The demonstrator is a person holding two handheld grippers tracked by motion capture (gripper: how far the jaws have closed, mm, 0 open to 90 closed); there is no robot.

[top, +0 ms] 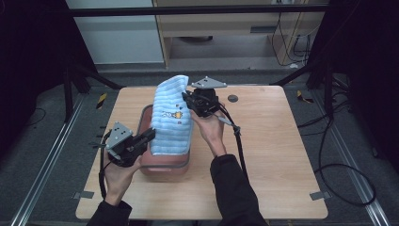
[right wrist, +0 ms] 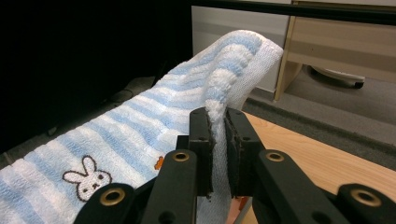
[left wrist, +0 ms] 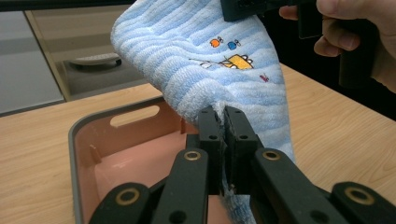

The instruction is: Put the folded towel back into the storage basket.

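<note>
One blue-and-white striped towel (with small embroidered motifs, a rabbit among them in the right gripper view) is held stretched above one pink tub with a grey rim, which stands on the wooden table. The towel is gripped at two places: its near edge is pinched between the closed jaws of the left gripper, and a fold of its far edge is clamped in the closed jaws of the right gripper. Most of the tub's opening is covered by the cloth in the high view. One small dark disc lies on the table beyond the right gripper. Both forearms are extended from the near edge, the right hand raised higher and farther out than the left hand.
</note>
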